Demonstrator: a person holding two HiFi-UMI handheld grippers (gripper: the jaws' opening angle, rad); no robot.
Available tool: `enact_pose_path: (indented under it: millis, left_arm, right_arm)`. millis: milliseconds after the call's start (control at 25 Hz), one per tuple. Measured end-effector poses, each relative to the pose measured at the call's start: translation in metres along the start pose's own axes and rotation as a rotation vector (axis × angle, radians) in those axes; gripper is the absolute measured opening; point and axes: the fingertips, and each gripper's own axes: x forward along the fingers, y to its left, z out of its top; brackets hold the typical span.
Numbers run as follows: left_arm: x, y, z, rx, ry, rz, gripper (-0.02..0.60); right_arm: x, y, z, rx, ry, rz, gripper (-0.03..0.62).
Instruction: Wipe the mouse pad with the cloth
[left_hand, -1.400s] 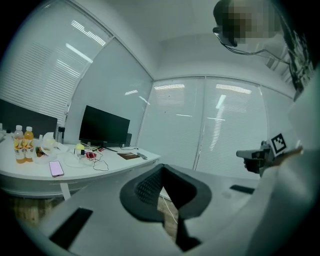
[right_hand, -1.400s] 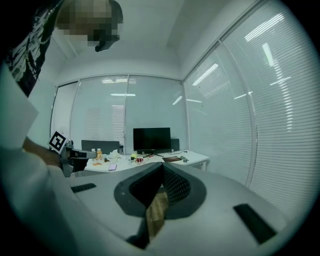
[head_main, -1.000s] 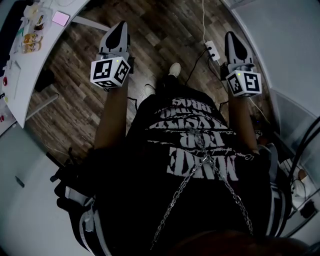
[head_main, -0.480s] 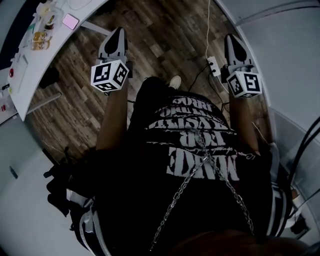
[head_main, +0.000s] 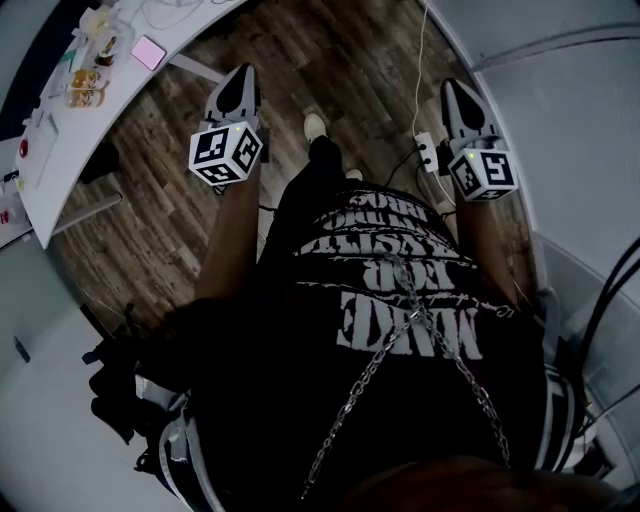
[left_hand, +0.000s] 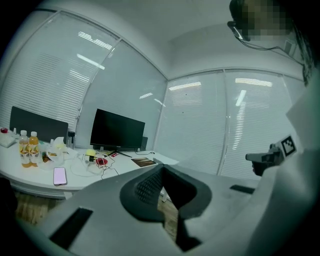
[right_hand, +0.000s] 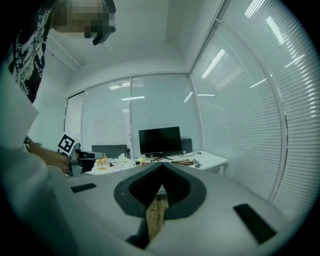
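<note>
Both jaw sets are closed tip to tip and hold nothing: left hand-held gripper (head_main: 242, 75), right hand-held gripper (head_main: 452, 88). The smooth white bench (head_main: 55, 160) lies ahead-left of the left one, the nearer of the two. A flat brown rectangle (left_hand: 144, 161) beside the monitor (left_hand: 116, 131) may be the mouse pad. The cloth cannot be identified.

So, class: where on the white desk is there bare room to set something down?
Bare: the desk's end beyond the brown pad, right of the monitor. Crowded: from the bottles past the pink phone to the cables under the monitor.
</note>
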Motion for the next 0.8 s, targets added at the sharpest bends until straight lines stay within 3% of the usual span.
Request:
enact_pose_path:
  millis: [800]
  left_arm:
    - [0.097,0.06,0.024,0.006,0.015,-0.016,-0.003]
  right_arm:
    - [0.136,-0.022,0.012,0.024,0.047,0.016,0.0]
